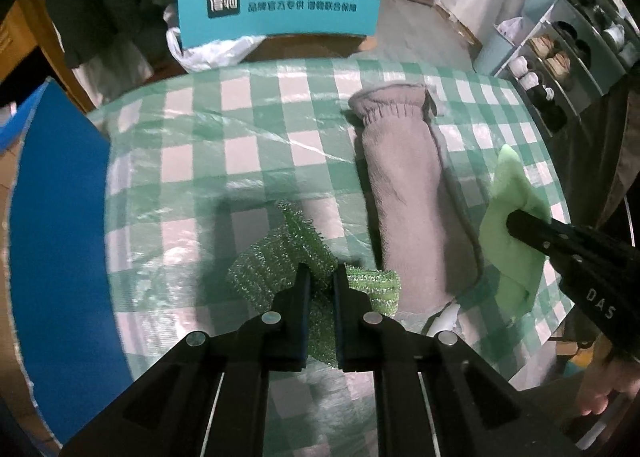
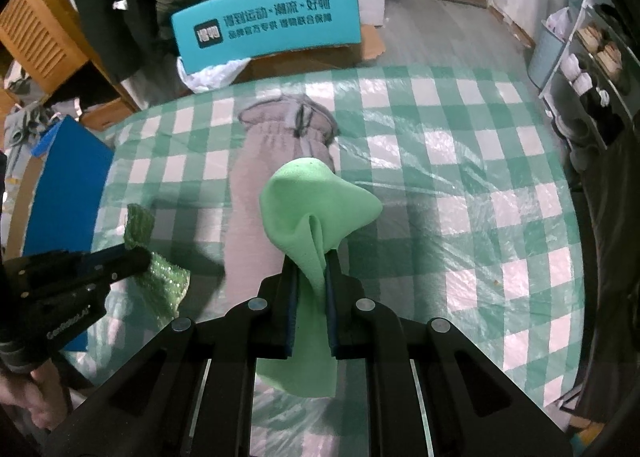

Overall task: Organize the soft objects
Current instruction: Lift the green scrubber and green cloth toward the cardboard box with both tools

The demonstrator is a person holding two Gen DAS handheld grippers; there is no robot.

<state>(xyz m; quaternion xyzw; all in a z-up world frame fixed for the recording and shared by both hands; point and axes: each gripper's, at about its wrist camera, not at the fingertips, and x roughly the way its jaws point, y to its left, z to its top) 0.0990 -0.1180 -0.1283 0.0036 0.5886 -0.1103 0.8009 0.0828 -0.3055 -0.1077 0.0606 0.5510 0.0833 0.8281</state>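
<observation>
Green-checked tabletop point(image 1: 248, 129) carries a grey towel point(image 1: 404, 185). Left gripper point(image 1: 320, 277) fingers are clamped on a green mesh scrubber point(image 1: 276, 257). Right gripper point(image 2: 312, 261) fingers pinch a light-green cloth point(image 2: 308, 201).

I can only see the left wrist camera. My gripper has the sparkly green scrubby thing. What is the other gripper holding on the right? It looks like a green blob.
Observer: The right gripper is shut on a smooth light green cloth. In its own camera the cloth puffs up above the fingers and hangs down below them.

Operator: Is the cloth off the table?

Observer: Its top stands above the checked tablecloth; where the bottom end hangs, the gripper hides.

Operator: What's behind it?

Observer: The grey towel, lying flat, with a dark loop at its gathered far end.

Operator: Can you see my scrubby from there?

Observer: Yes, the sparkly green scrubber hangs from the left gripper.
</observation>
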